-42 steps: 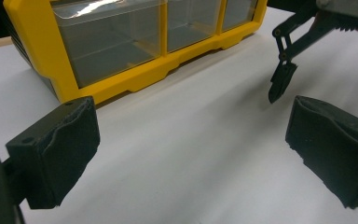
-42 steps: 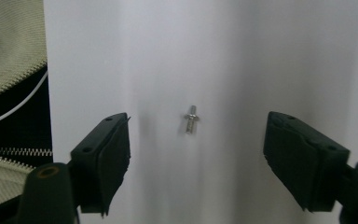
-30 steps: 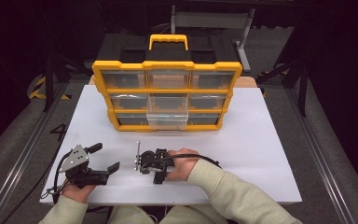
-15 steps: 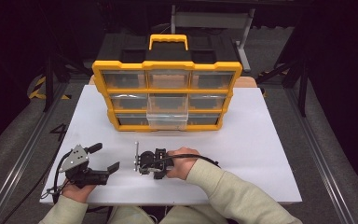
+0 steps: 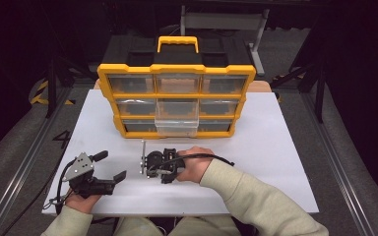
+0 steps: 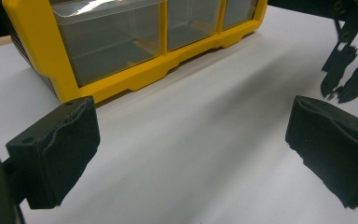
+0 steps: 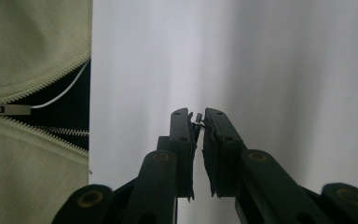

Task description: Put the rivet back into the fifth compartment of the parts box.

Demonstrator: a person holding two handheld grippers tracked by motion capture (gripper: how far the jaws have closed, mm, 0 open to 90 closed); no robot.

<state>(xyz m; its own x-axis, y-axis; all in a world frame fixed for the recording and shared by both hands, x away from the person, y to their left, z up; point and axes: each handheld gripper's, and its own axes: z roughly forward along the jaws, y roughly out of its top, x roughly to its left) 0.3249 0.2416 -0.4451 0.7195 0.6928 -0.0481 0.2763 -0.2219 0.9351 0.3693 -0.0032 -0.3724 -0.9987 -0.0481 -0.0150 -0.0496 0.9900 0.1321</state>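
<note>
A small dark part is pinched between the nearly closed jaws of the right gripper near the table's front edge; the left gripper is held wide open at the front left corner.

1 organizer w/ 9 drawers, 2 grippers, 1 table.

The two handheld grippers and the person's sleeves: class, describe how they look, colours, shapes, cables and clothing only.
Both grippers are black. The left gripper carries a grey three-cornered plate and thick padded block fingers, with a black cable trailing behind. The right gripper has slim, flat fingers on bolted link arms and a looping black cable. The person wears pale cream sleeves.
</note>
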